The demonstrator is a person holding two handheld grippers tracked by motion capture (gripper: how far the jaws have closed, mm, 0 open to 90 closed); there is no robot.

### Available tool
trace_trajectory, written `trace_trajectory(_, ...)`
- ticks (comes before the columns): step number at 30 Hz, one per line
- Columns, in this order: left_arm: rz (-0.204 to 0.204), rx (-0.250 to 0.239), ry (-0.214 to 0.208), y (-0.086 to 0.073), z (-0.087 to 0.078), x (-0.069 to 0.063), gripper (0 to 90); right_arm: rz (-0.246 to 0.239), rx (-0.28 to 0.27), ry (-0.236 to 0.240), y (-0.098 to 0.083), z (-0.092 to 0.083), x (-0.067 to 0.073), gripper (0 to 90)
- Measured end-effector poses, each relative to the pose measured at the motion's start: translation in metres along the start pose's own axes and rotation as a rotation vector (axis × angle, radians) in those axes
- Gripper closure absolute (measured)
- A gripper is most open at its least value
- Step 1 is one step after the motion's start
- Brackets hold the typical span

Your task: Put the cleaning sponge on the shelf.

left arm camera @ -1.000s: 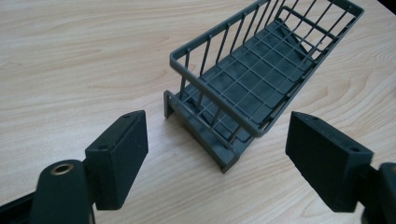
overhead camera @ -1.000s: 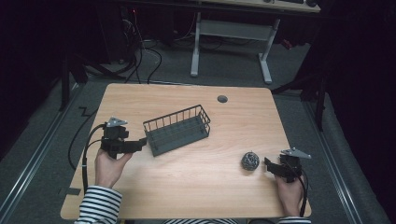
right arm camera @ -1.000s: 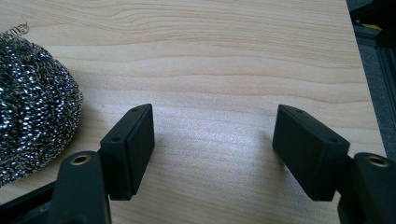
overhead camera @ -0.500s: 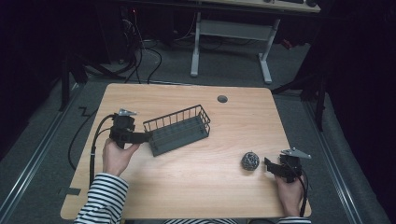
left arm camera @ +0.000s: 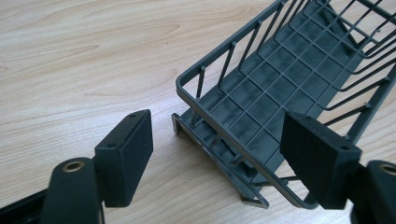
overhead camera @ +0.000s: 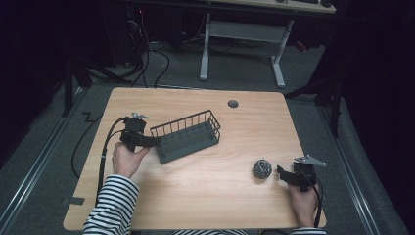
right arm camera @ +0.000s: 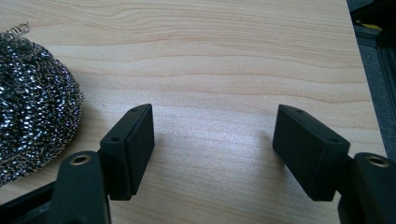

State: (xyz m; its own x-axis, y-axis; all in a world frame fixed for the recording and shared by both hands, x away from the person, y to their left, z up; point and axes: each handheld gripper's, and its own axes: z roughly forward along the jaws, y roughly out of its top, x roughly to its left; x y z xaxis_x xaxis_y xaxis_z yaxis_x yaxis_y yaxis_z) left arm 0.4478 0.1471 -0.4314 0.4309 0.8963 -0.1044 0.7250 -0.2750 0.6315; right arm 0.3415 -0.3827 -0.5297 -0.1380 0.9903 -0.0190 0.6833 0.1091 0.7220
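A dark grey wire basket (overhead camera: 188, 137) (left arm camera: 280, 70) lies slanted on the wooden table (overhead camera: 195, 196), left of centre. My left gripper (overhead camera: 154, 142) (left arm camera: 219, 154) is at the basket's near left end. Its jaws straddle that end's corner; they have just been closing but stand apart, the left pad (left arm camera: 126, 154) clear of the wire. A steel wool ball (overhead camera: 262, 169) (right arm camera: 32, 107) sits at the right front. My right gripper (overhead camera: 281, 174) (right arm camera: 215, 149) rests open just right of the ball, with bare wood between its pads.
A round cable hole (overhead camera: 233, 104) is set in the table's far edge. A white desk frame (overhead camera: 240, 29) stands on the floor beyond, and black cables (overhead camera: 142, 58) lie to the far left. The table's right edge (right arm camera: 359, 70) is close to my right gripper.
My left gripper has moved right across the table, up to the basket's left end, and its jaws now reach around that end. The right gripper and the steel wool ball have stayed put.
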Motion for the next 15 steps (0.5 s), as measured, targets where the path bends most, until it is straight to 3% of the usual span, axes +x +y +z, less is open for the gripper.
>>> trace_trajectory(15,0.038,0.013,-0.006,-0.0008,0.008,-0.0046,43.0,0.0,0.0,0.0,0.0,-0.0001,0.0,29.8)
